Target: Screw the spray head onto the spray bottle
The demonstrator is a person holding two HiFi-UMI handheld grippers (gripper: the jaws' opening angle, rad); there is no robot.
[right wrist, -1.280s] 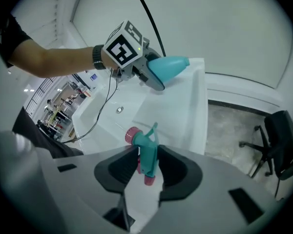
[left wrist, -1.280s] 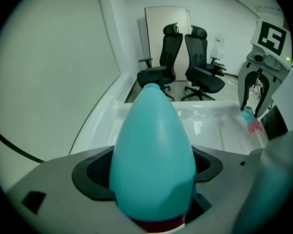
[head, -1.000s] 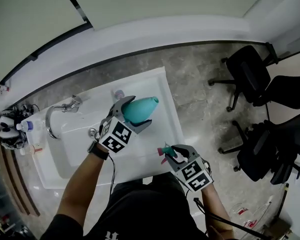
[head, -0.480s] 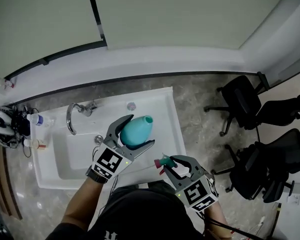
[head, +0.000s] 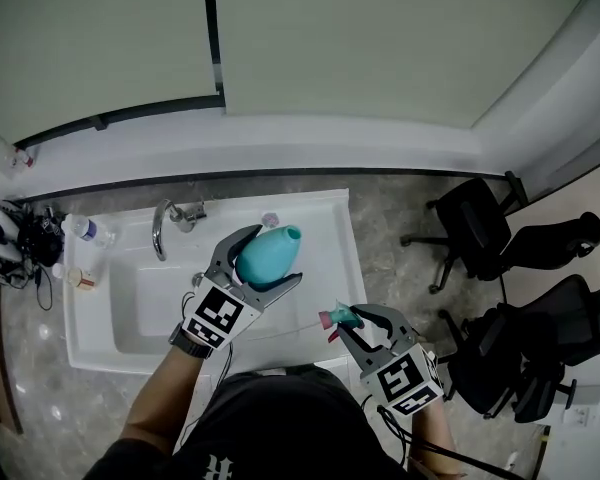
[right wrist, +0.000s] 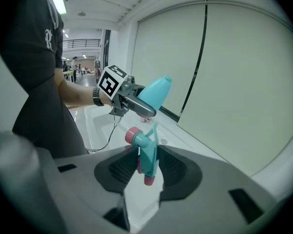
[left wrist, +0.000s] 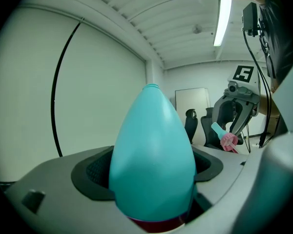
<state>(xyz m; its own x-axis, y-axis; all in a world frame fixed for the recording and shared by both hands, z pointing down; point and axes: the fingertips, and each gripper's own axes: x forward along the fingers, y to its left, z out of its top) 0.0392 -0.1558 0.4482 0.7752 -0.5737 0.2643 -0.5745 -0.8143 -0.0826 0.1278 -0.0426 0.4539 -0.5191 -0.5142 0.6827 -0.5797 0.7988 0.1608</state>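
spray bottle (head: 268, 253) and spray head (head: 337, 317) are sitting apart, one in each of our grippers. we are clamping the teal spray bottle with the left gripper (head: 273, 256). its jaws are pressing on the wide lower body from both sides. the bottle is pointing away from us, its narrow open neck leading toward the pale wall, and a dark red band is showing at its base in the left gripper view.

we are pinching the spray head with the right gripper (head: 352, 320). its jaws are standing narrow, with the pads closing on the teal body of the head. one round pink end is pointing toward the left gripper, and another pink tip is hanging below the pads in the right gripper view.

the spray head is lying to the right of the spray bottle and nearer our body, close to it but not touching it. we are holding both above the white sink (head: 90, 328), with the faucet (head: 163, 230) rising at its far edge. black office chairs (head: 480, 233) are standing on the floor to our right.
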